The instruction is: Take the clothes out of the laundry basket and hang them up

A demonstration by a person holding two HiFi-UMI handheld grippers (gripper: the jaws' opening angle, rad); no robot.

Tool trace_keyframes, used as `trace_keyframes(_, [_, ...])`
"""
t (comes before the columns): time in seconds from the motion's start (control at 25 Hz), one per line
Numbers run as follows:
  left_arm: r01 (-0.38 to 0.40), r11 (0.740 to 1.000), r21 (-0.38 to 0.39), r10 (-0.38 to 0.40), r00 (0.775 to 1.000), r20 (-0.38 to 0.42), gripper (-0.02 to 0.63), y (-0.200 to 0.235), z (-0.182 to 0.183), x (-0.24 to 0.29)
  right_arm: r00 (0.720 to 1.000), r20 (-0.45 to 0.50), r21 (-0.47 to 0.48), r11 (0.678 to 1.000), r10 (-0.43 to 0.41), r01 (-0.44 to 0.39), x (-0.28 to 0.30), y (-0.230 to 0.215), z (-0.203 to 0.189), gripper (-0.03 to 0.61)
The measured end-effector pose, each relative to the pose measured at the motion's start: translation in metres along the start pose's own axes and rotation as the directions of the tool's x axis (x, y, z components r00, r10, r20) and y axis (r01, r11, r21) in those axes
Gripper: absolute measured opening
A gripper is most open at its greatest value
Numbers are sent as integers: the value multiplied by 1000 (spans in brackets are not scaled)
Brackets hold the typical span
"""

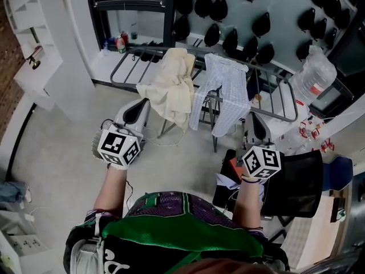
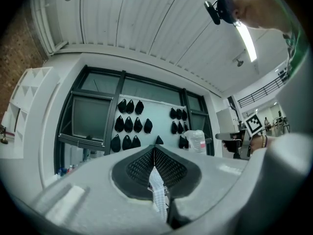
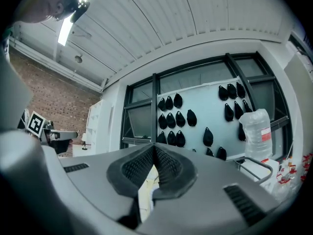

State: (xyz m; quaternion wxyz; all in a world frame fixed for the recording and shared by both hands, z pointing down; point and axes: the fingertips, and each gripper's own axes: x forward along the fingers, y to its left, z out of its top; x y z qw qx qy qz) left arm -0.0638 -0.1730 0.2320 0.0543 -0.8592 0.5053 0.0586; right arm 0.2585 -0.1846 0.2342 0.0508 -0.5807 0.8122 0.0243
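Head view, widest first: drying rack [image 1: 118, 68] across the middle, up on thin legs, so liable to rock or shift under a hard sideways tug from either hand. Lower right, a dark mesh-sided thing [image 1: 296, 181], basket or chair, cannot tell; no sure sight of clothes left inside.

Over the rails, side by side, a cream garment [image 1: 170, 90], bunched and hanging lopsided, and a checked shirt [image 1: 227, 90], draped with a long tail down the near side. Both likely to slide off toward the floor if dragged nearer, being only laid over, not pegged.

Below them, left gripper [image 1: 140, 108] close under the cream garment's hem and right gripper [image 1: 254, 121] just beside the shirt's hanging tail.

Left gripper view: pads clamped together on a narrow strip of checked cloth [image 2: 157, 187], caught right at its edge. Shallow bite, so apt to slip free under tension, or to stretch the edge.

Right gripper view: pads closed tip to tip, with pale cloth [image 3: 145, 192] showing in the gap beneath them; pinched or merely lying there, cannot tell. If not truly held, an uneven pull from one side only, twisting the garment or hauling it off the rail.
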Motion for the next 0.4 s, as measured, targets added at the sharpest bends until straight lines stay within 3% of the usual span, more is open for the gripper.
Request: trace_keyframes(0.4, [-27, 1000, -11, 27, 1000, 6, 18, 8, 2, -2, 1000, -3, 3, 1000, 21, -21, 9, 1, 3, 2])
